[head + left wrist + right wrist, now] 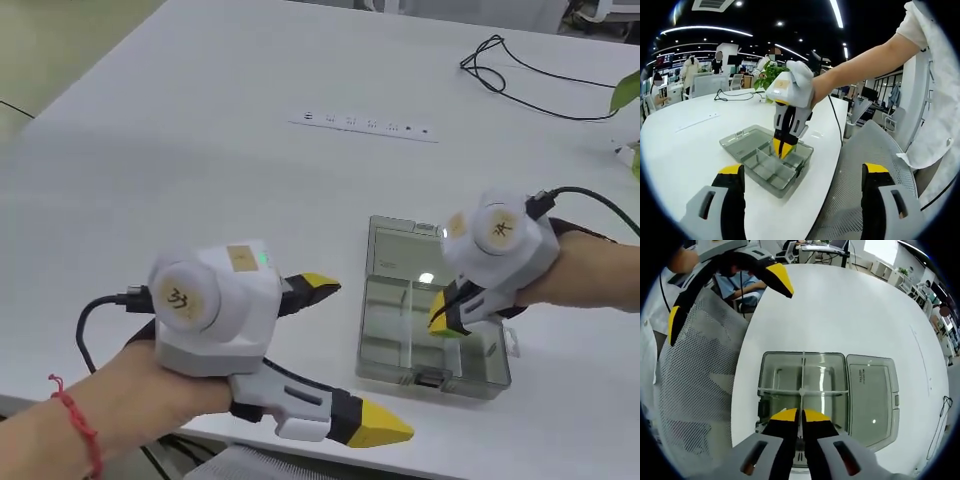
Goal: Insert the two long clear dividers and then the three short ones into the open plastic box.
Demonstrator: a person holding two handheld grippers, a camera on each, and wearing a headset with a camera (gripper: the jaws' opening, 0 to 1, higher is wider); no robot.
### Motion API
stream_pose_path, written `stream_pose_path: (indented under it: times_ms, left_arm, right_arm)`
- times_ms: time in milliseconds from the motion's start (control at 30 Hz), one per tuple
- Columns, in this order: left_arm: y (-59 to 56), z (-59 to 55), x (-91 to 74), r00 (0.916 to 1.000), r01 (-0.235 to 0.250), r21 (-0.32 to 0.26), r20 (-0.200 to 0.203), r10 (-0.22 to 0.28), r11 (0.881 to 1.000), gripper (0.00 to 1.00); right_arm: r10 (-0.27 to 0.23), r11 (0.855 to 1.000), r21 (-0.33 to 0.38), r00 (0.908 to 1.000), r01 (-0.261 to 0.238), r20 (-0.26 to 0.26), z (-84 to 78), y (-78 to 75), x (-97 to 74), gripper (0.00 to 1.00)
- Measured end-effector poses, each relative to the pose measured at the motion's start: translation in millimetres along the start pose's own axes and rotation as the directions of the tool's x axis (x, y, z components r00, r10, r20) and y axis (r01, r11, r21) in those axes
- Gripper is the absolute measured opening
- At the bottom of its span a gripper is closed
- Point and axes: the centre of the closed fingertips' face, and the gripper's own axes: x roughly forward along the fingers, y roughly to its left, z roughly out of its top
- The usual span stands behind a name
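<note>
- Right gripper [801, 415] pinches a thin clear plastic divider [802, 399], standing in the open smoky-clear plastic box [400, 371] near the worktop's front edge.
- Left gripper [355, 355] hangs wide open, clear of the box.
- My worry: pushing tilted jams it off its slots, or skids the unsteadied box.

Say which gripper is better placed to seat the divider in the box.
Right. The right gripper hangs directly over the open box, jaws closed on a clear divider standing in it. The left gripper is open, empty and off to the box's side.
</note>
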Motion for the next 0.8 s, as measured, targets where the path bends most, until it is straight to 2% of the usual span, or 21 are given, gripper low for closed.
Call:
stream_pose_path:
  times_ms: [267, 467, 567, 800]
  left_arm:
    - [0.9, 0.5, 1.5, 1.0, 0.002, 0.004, -0.004, -0.002, 1.0, 1.0]
    - [4.1, 0.7, 0.0, 0.9999, 0.0, 0.009, -0.011, 0.0, 1.0, 1.0]
    - [7.1, 0.6, -1.8, 0.9999, -0.005, 0.011, -0.014, 0.005, 1.0, 1.0]
    - [15.7, -3.7, -7.0, 0.9994, -0.02, 0.007, -0.028, 0.021, 1.0, 1.0]
  right_arm:
    - [-0.036, 0.997, 0.067, 0.9943, 0.029, 0.1, 9.3, -2.5, -28.9, 0.09]
    - [-0.067, 0.993, 0.102, 0.9865, 0.052, 0.15, 4.0, 1.7, -59.4, 0.14]
    - [-0.077, 0.992, 0.113, 0.9857, 0.061, 0.15, -11.4, 2.4, -66.1, 0.19]
    - [-0.121, 0.981, 0.164, 0.9841, 0.1, 0.13, -46.1, 9.8, -94.7, 0.24]
